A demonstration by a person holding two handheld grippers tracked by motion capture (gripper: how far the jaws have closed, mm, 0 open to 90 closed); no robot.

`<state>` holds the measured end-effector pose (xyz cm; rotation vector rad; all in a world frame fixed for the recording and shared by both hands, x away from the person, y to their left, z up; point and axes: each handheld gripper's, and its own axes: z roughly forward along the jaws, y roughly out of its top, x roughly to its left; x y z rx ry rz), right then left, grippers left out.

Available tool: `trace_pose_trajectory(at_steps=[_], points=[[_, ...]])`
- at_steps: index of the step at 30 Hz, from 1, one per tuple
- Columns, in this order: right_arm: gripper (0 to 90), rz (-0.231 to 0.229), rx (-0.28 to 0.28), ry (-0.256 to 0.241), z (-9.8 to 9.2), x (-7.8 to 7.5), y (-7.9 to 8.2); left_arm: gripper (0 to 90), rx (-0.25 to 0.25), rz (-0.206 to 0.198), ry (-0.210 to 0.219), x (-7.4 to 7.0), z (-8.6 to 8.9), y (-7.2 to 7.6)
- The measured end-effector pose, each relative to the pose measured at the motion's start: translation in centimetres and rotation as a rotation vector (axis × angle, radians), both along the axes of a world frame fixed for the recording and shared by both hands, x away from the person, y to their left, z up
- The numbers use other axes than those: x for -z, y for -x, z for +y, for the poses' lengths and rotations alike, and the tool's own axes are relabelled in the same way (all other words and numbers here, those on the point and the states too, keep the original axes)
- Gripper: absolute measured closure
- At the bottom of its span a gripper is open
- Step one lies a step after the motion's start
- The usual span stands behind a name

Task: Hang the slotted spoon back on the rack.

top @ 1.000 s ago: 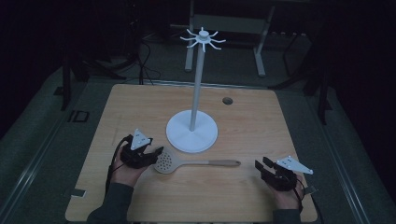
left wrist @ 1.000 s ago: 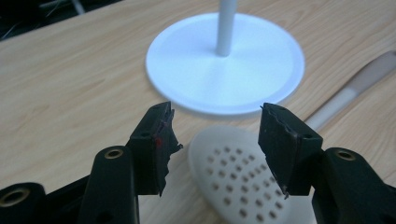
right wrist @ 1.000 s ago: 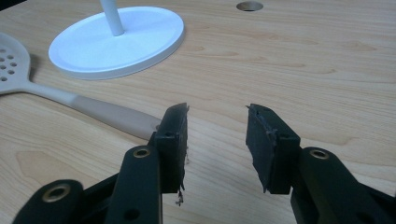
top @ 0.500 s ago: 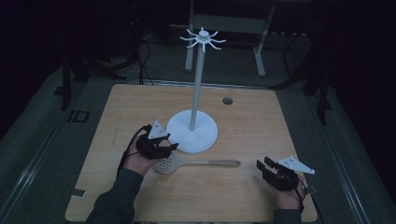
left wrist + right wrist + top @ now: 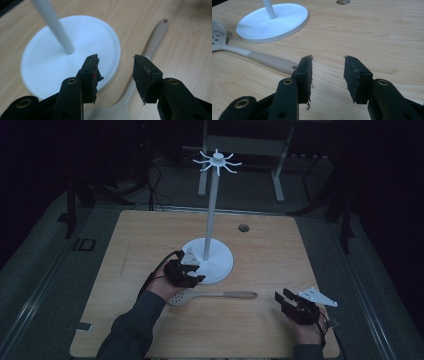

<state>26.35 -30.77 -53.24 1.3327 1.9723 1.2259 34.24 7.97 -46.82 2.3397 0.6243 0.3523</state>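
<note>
A white stand [image 5: 210, 220] rises from a round base [image 5: 218, 264] mid-table, with a ring of hooks [image 5: 217, 160] at its top. A beige slotted spatula [image 5: 220, 295] lies flat just in front of the base, head to the left. My left gripper [image 5: 194, 274] hovers open over the base's front-left edge, above the spatula head. In the left gripper view the jaws [image 5: 115, 58] frame the base rim [image 5: 50, 62] and the spatula handle [image 5: 155, 36], holding nothing. My right gripper [image 5: 283, 298] rests open at the front right; its own view [image 5: 328, 58] faces the handle end [image 5: 270, 61].
The wooden table [image 5: 140, 235] has a small round hole [image 5: 243, 227] behind the stand on the right. Dark floor, cables and metal frame legs [image 5: 277, 175] surround the table. A sleeve [image 5: 130, 330] reaches in from the front left.
My left gripper has moved right and forward from the table's left side to the stand's base, over the spatula head. The right gripper has barely shifted.
</note>
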Motion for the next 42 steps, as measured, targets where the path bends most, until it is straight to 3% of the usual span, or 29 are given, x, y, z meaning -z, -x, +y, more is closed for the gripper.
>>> trace_pose_trajectory(at_steps=[4,14,21,24,33,42], points=[[58.0,-0.002,-0.001,0.002,0.0,0.0,0.0,60.3,0.052,0.015,-0.039,0.2,-1.2,-0.4],[58.0,-0.001,0.002,0.001,-0.2,0.0,0.0,63.8,0.086,0.056,-0.058,0.7,-3.3,-0.9],[58.0,0.001,0.003,0.001,-0.3,0.0,0.0,62.3,0.109,0.087,-0.103,1.4,-4.5,-1.4],[57.9,0.002,0.002,0.002,-0.3,0.0,0.0,61.7,0.125,0.104,-0.140,1.9,-5.3,-1.6],[57.7,0.006,0.000,0.002,-0.3,0.1,0.0,61.2,0.133,0.133,-0.176,3.3,-6.6,-1.7],[57.5,0.005,0.000,0.002,-0.3,0.1,0.1,61.4,0.166,0.154,-0.258,5.0,-8.0,-1.7]])
